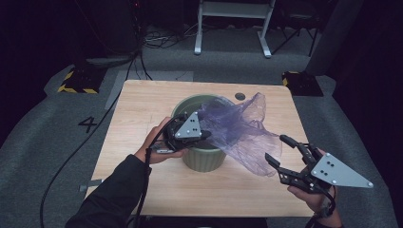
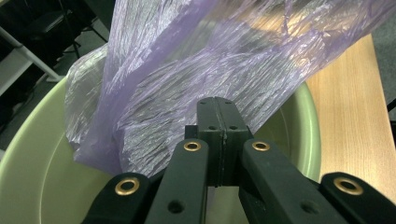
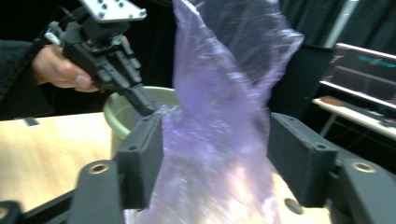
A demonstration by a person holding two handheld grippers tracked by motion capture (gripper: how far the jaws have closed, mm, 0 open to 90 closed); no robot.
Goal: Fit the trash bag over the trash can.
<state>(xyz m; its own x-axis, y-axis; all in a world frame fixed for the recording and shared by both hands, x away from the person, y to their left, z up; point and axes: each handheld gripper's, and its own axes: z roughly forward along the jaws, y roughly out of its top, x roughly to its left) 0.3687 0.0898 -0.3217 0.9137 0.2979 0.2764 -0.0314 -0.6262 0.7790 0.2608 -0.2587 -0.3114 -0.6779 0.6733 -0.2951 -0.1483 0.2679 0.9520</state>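
Dark grey carpet and black curtains are seen around a light wooden table (image 1: 142,180), on which a green bin (image 1: 203,159) stands. A thin purple plastic bag (image 1: 242,133) is being fitted into this bin. The left gripper (image 1: 205,135) is held at the near rim of the bin, and its jaws are pressed together on an edge of the bag, as is shown closely in the left gripper view (image 2: 219,140). The right gripper (image 1: 280,154) is held to the right of the bin with its jaws apart; the bag hangs loosely between them without being pressed (image 3: 215,154).

It is judged that the lining step is about half done: one edge is pinned, the rest is not yet spread. A new grasp of the free edge by the right gripper is probably needed next, so that it can be pulled over the far rim.

The inside of the bin (image 2: 42,177) is shown in the left gripper view; the hand (image 3: 60,70) behind the left gripper is seen from the side in the right gripper view.
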